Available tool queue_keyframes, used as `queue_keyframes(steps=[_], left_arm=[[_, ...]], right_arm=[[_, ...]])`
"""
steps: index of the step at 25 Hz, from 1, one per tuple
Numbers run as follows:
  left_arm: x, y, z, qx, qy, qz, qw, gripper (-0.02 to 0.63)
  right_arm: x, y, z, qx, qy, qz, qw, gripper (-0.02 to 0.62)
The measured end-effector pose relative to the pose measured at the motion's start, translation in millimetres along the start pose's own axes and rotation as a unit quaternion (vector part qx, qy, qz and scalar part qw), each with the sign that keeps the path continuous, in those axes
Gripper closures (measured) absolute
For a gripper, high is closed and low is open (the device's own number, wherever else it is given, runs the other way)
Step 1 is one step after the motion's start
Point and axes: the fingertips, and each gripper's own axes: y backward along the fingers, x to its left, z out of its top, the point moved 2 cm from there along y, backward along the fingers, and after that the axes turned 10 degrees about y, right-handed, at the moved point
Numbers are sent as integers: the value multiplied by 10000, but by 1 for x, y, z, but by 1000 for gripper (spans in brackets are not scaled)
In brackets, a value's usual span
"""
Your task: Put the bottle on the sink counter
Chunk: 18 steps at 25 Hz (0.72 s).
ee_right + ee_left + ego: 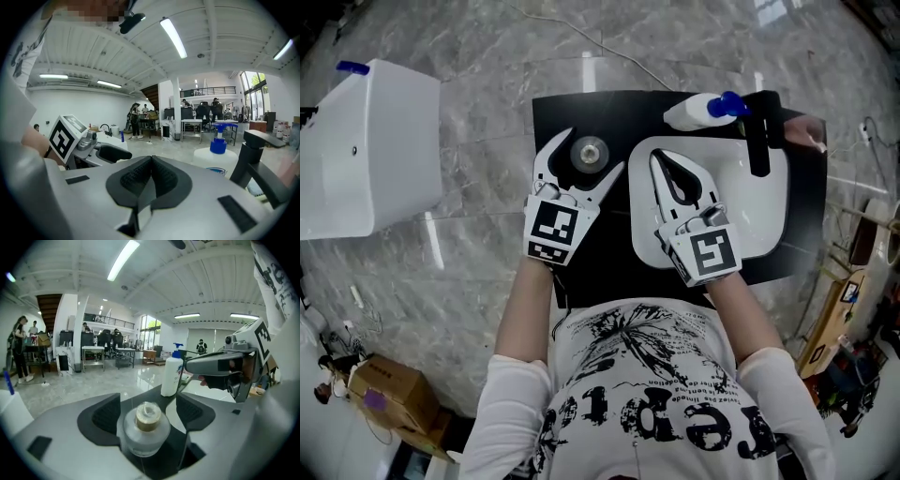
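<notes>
Nearest me, the person's two forearms reached forward side by side from the white sleeves, both grippers level and pointing away over the black sink counter (581,108). The left gripper (592,155) had its jaws spread wide, and between them stood the small clear bottle (146,430) with its tan cap, upright on the counter just left of the white sink basin (759,211). From where I stood the pads looked to be clear of the glass on both sides, though the gap was narrow and I would not swear to it. The right gripper (662,164) hung over the basin with its jaws pressed together on nothing. I took this for the letting-go step, the bottle by the look of it set where the task wanted it. The next move, I judged, called for drawing the left gripper straight back, without a pad clipping the bottle and tipping it. Farther off, at the back of the counter, a white pump bottle (698,111) with a blue top stood beside the black faucet (757,145).
</notes>
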Motion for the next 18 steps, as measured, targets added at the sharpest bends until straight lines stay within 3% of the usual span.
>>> queue_keyframes(steps=[3,5,12,18], left_arm=[[-15,22,22,-231,-213,-37,9995,254],[-21,39,36,-447,-208,27,9988,348],[-54,97,86,-1141,-220,282,9928,537],[-93,145,110,-1449,-362,266,9884,591]], right_arm=[[6,15,16,-107,63,0,9999,580],[9,23,26,-184,84,23,9998,580],[10,71,67,-532,333,213,9978,580],[18,114,100,-856,354,321,9952,580]])
